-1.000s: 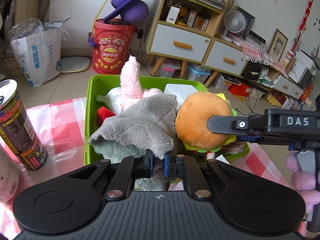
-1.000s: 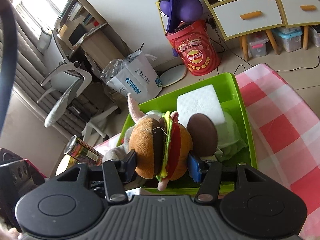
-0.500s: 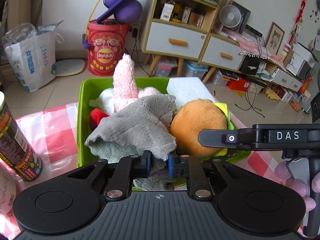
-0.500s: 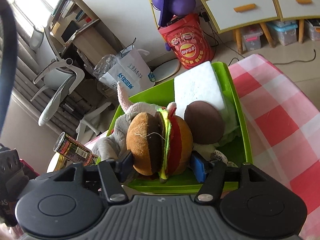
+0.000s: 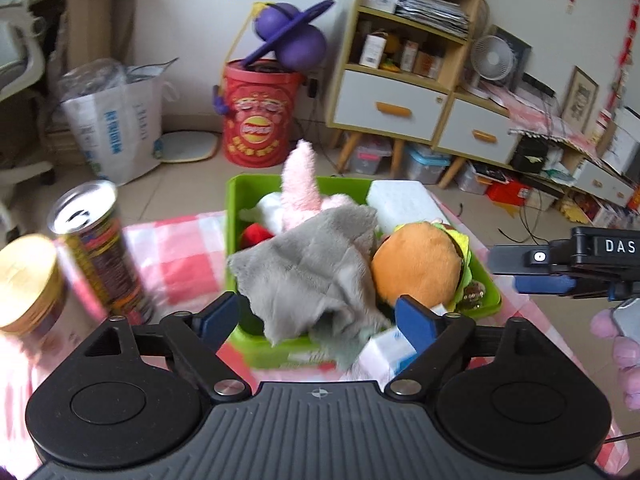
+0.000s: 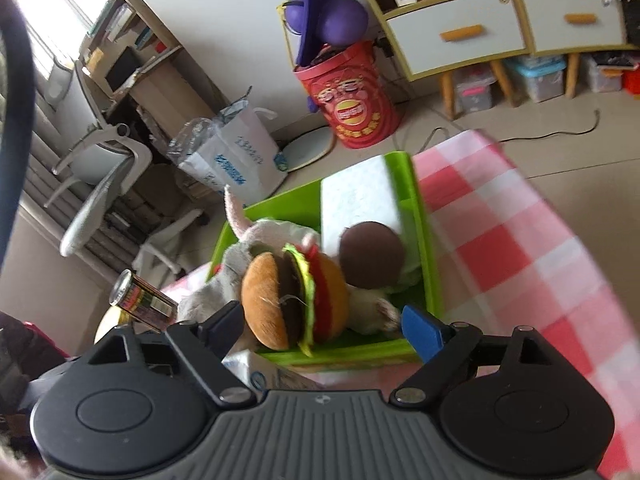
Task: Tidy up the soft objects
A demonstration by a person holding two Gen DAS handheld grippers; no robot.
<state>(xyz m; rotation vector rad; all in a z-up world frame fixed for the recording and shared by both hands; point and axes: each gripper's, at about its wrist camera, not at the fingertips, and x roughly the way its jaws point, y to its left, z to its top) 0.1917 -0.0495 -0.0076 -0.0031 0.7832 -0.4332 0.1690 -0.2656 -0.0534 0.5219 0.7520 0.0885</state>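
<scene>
A green bin (image 5: 486, 280) stands on the checked tablecloth and holds soft things. A grey cloth (image 5: 308, 264) drapes over its near edge, and behind it are a pink plush (image 5: 300, 184) and a white foam block (image 5: 400, 200). A burger plush (image 5: 416, 268) (image 6: 296, 300) rests at the bin's near right. My left gripper (image 5: 316, 318) is opening, its pads well clear of the cloth hanging between them. My right gripper (image 6: 324, 328) (image 5: 504, 272) is opening too, with the burger loose between its spread fingers. A brown round cushion (image 6: 372, 256) lies beside the burger.
A drink can (image 5: 100, 248) and a gold-lidded jar (image 5: 28, 280) stand left of the bin. A white carton (image 5: 384, 352) lies at its near edge. The red checked tablecloth (image 6: 520, 240) spreads to the right. A gloved hand (image 5: 624, 356) holds the right gripper. Beyond the table stands a red bucket (image 5: 260, 120).
Both grippers went from shut to wide apart, letting go of the grey cloth and the burger plush. Both pulled back and upward; the cloth and burger stay in the bin.
</scene>
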